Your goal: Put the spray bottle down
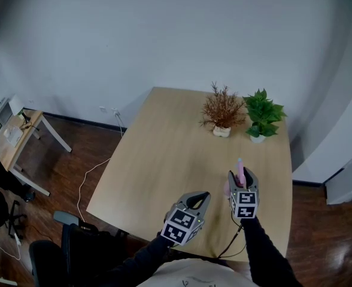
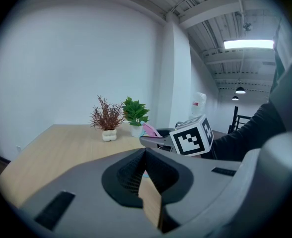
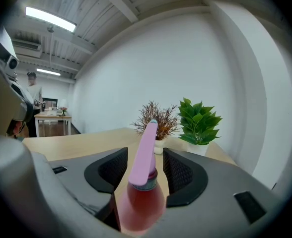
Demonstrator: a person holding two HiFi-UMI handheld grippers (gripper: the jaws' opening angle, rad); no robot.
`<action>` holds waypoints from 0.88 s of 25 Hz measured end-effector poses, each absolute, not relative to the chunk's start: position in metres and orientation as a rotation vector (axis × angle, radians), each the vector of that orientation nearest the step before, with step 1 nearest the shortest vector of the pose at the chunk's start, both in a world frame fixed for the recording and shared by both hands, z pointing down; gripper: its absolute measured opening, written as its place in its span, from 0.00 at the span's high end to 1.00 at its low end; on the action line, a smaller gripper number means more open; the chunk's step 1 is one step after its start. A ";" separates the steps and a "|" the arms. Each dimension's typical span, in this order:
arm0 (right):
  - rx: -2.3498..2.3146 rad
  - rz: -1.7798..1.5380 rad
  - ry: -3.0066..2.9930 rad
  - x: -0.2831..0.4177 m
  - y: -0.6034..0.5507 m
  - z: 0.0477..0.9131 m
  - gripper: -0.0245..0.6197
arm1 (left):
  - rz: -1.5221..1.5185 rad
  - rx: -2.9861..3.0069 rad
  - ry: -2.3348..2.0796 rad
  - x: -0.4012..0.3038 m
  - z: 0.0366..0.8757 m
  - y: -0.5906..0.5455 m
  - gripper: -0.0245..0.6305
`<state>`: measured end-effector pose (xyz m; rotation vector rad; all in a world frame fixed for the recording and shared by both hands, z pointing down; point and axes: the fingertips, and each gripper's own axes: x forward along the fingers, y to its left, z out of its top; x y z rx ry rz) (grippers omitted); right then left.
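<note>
Caught the release step, with spray bottle (image 1: 240, 171) upright at near right of table (image 1: 164, 160).
Found right gripper (image 3: 145, 155) spread wide, pads clear of spray bottle between them; left gripper (image 2: 145, 155) pressed together, empty. Judged next move a straight pull-back, minding its pink top. Saw side gaps only in right gripper view; placed it well short of green plant (image 1: 262, 115) only from head view.

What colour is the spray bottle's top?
The spray bottle has a pale pink top, clearest in the right gripper view.
</note>
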<state>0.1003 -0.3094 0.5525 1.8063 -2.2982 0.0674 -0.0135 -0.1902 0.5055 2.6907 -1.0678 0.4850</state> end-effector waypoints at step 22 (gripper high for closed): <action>2.014 0.123 -2.325 0.194 -0.187 0.493 0.97 | 0.412 2.739 -1.034 0.030 0.487 -0.187 0.98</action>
